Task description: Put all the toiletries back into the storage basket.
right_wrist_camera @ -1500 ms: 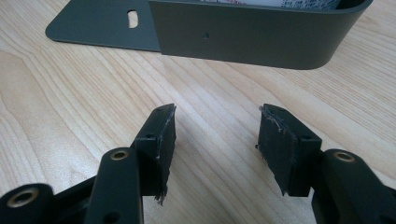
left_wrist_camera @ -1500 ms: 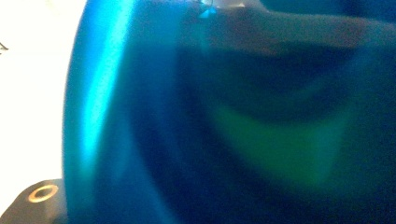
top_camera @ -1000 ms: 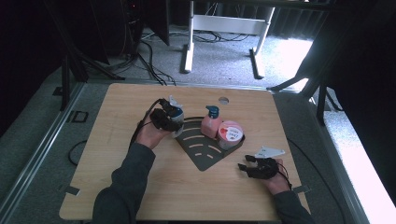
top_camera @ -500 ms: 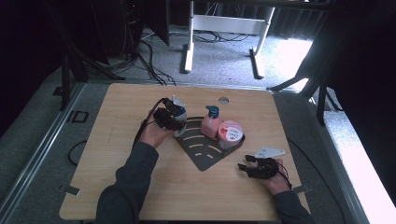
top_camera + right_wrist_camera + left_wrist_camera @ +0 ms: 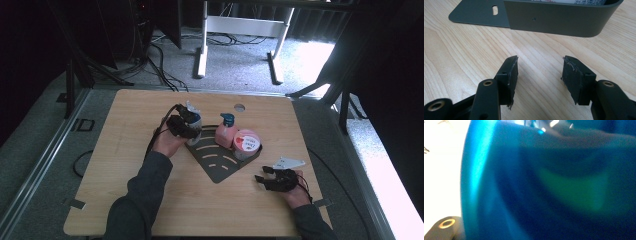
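I am working at a wooden surface [image 5: 150,210] on which a dark fan-shaped rack [image 5: 218,166] is lying, its raised back wall toward the far right. A pink pump bottle [image 5: 226,134] and a pink-lidded tub [image 5: 246,143] are standing in the rack, touching each other. At the rack's left corner I am holding a small blue-labelled bottle [image 5: 193,122] with the left gripper [image 5: 184,126]; its fingers are pinching the bottle from the near side, and the left gripper view is showing a blurred blue wall [image 5: 544,185] pressed close against the lens. I judge the step in hand to be seating this bottle in the rack beside the pump bottle; the next move is calling for a small lowering onto the rack floor, then a release without tipping its neighbour. My left forearm is reaching forward across the surface. The right gripper [image 5: 265,179] is resting low near the right edge, its fingers [image 5: 510,72] spread and holding nothing, pointing at the rack's wall.
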